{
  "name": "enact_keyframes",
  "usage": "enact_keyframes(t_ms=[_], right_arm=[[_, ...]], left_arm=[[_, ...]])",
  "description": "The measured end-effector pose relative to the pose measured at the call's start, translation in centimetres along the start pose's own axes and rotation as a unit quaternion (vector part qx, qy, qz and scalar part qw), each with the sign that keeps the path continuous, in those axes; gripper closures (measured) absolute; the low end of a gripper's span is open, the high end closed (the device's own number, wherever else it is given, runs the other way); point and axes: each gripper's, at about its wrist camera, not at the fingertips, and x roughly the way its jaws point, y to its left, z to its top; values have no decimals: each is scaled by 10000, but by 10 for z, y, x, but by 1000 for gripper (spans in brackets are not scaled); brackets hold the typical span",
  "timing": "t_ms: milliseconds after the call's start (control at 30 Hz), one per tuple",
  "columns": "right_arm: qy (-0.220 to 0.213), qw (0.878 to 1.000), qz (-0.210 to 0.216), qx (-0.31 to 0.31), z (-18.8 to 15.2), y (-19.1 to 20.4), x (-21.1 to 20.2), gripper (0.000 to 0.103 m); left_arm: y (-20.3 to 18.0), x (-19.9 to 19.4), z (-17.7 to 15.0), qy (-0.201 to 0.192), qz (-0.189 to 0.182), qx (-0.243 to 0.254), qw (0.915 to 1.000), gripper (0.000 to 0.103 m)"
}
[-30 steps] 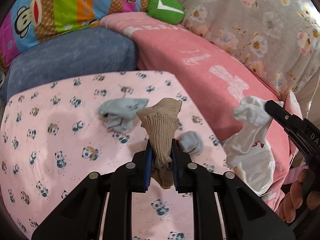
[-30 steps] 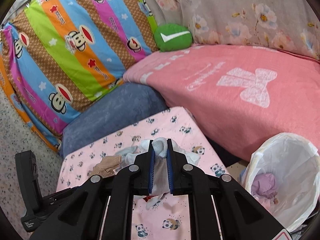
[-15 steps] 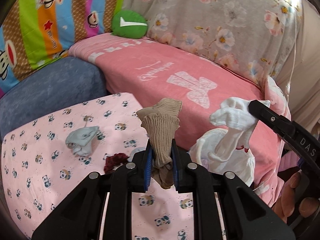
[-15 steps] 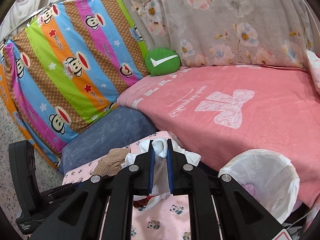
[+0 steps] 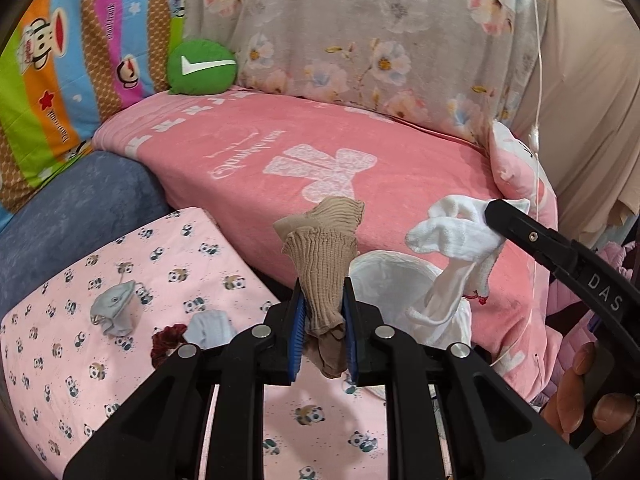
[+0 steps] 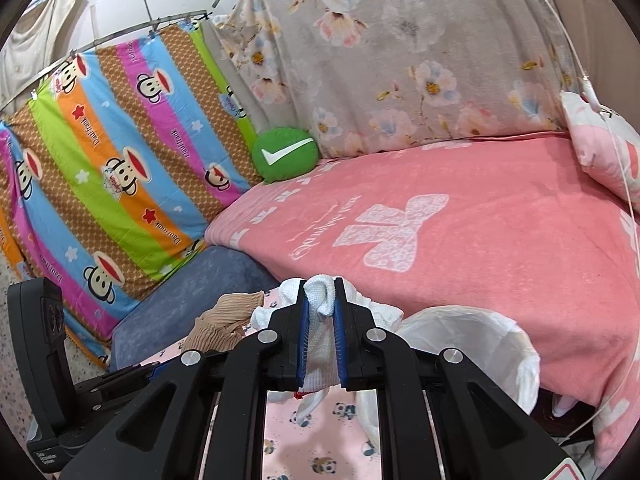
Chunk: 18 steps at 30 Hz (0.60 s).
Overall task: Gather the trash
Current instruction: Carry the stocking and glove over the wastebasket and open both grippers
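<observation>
My left gripper [image 5: 322, 300] is shut on a tan ribbed sock [image 5: 320, 252], held upright above the panda-print table [image 5: 60, 380]. My right gripper [image 6: 319, 308] is shut on a white sock [image 6: 318, 336]; in the left wrist view that sock [image 5: 452, 240] hangs from the right gripper's finger over the white-lined trash bin [image 5: 380, 280]. The bin [image 6: 480, 336] sits between the table and the pink sofa. The tan sock [image 6: 224, 320] also shows at the left of the right wrist view.
On the table lie a grey sock [image 5: 114, 308], a pale blue sock [image 5: 208, 328] and a dark red item [image 5: 164, 342]. A pink sofa blanket [image 5: 320, 152], a green cushion [image 5: 202, 66], a blue cushion [image 5: 72, 208] and floral and striped covers surround the table.
Both grippers, each still holding its sock, have swung right and up toward the bin and sofa. The table items have shifted left in view.
</observation>
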Motion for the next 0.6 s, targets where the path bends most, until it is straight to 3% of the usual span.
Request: enact_keyframes(t_ms=[600], right_arm=[[-61,9987,-311,390,-3,-71,-23,91]], left_arm=[[-65,29,-3,330,-234,489,9980,86]])
